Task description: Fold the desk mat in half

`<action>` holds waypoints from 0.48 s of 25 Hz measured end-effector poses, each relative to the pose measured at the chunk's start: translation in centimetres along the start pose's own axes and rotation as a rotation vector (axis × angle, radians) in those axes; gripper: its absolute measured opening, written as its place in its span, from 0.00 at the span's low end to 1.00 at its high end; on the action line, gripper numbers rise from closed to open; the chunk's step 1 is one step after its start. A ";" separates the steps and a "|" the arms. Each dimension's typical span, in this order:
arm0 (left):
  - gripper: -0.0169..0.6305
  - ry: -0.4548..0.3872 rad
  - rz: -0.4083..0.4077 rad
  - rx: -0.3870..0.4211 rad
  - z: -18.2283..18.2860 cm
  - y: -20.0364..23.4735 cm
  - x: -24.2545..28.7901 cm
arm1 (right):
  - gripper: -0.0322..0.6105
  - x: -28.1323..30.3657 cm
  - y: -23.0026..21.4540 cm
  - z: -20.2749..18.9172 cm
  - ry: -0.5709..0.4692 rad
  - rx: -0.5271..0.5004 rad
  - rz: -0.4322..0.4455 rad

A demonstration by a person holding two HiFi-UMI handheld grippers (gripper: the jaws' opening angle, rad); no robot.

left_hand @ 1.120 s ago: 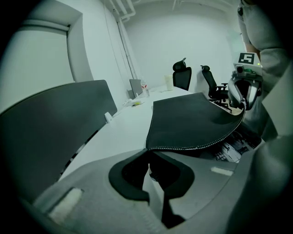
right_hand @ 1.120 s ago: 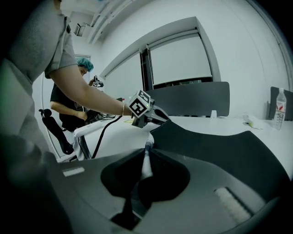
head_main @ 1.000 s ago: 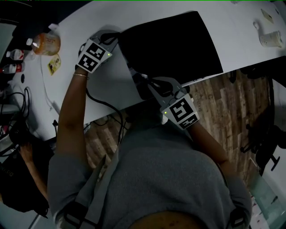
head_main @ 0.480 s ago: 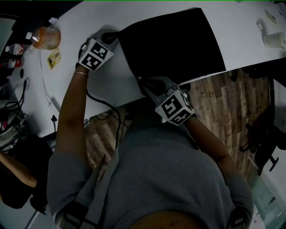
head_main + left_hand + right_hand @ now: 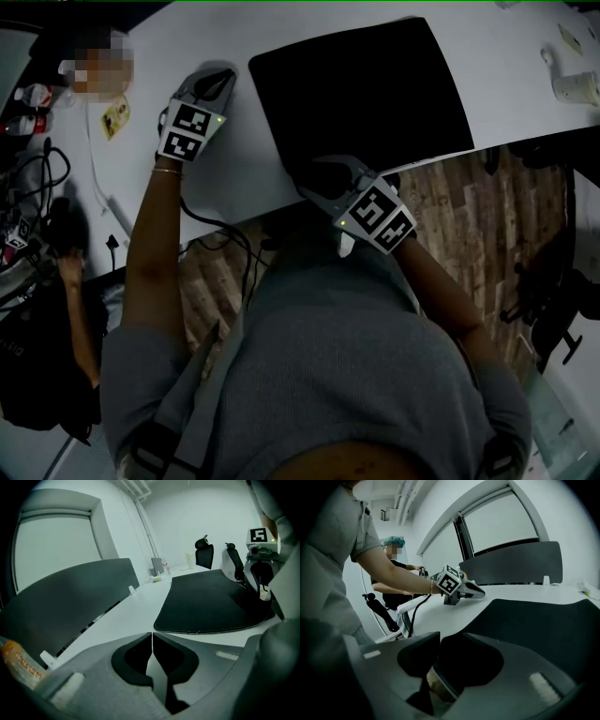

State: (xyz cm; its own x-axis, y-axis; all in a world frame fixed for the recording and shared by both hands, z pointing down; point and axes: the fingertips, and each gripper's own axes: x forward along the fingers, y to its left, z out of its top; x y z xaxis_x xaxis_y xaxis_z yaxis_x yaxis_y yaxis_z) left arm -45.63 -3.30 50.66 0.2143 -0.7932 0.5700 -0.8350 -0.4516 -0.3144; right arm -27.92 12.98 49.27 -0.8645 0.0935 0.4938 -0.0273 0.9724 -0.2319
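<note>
The black desk mat (image 5: 361,89) lies flat on the white table (image 5: 234,169); in the left gripper view the mat (image 5: 211,604) shows a stitched, doubled front edge. My left gripper (image 5: 223,79) rests on the bare table a little left of the mat's far-left corner, jaws shut on nothing. My right gripper (image 5: 319,173) sits at the mat's near-left corner by the table's front edge. Its jaws are opening, and the mat (image 5: 543,625) spreads out just beyond them. Whether the corner lies between them I cannot make out.
A yellow packet (image 5: 116,117) and cables lie at the table's left end, and a white cup (image 5: 574,87) stands at the far right. Wooden floor (image 5: 450,225) shows beyond the front edge. A grey divider panel (image 5: 70,602) backs the table; office chairs (image 5: 204,555) stand behind.
The mat's left edge has come down flat on the table. My left gripper has let go and drawn away to the left of it. The right gripper's jaws have parted.
</note>
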 end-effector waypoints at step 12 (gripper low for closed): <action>0.03 -0.161 0.151 -0.154 4.3 -4.4 -3.7 | 0.05 -4.2 -4.8 3.2 -0.237 0.190 -0.056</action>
State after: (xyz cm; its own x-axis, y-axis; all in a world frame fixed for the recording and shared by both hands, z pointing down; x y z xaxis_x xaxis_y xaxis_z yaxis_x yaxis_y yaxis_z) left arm -40.54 -0.14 46.68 0.1492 -0.9073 0.3932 -0.9281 -0.2656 -0.2608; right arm -25.78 7.22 45.61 -0.9514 -0.0330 0.3061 -0.1520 0.9149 -0.3739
